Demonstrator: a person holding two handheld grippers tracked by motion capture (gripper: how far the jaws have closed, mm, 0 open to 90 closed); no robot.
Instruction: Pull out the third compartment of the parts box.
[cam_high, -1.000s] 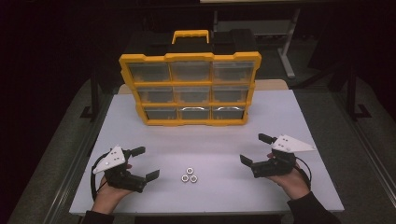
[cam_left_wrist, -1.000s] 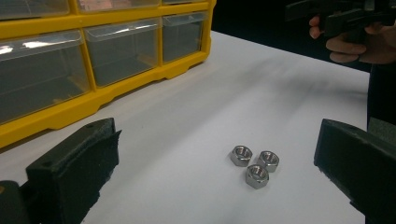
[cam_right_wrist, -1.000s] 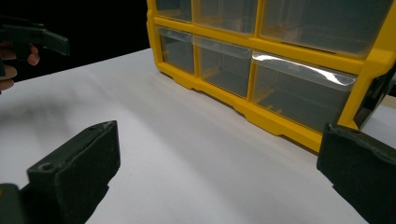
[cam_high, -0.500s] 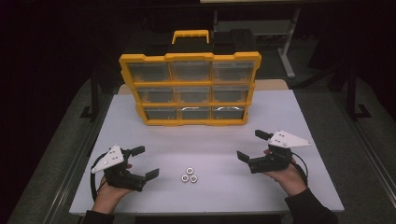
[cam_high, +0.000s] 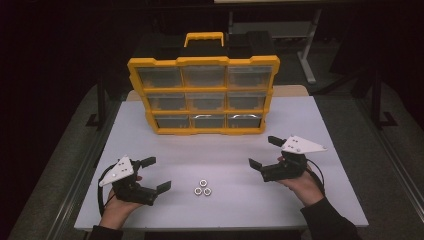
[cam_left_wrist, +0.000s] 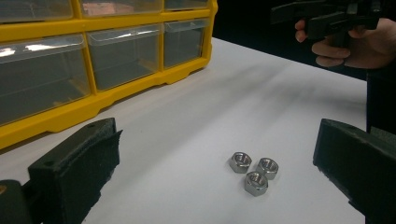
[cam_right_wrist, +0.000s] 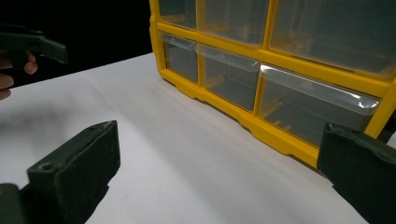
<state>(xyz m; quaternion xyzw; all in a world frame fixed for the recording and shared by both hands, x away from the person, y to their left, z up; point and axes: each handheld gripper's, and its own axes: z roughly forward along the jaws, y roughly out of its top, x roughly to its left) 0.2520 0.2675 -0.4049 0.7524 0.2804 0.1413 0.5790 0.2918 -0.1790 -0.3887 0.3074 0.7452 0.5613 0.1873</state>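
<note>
Silver nuts (cam_high: 202, 187), yellow organizer (cam_high: 203, 95), white table (cam_high: 325, 130).

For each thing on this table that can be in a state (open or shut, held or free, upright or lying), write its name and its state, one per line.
Left gripper: open, holding nothing.
Right gripper: open, holding nothing.
Three hex nuts: lying flat on the table, clustered and touching, free of both grippers.
Yellow drawer organiser: standing upright, all nine clear drawers pushed in.
Carry handle: raised on top of the organiser.
</note>
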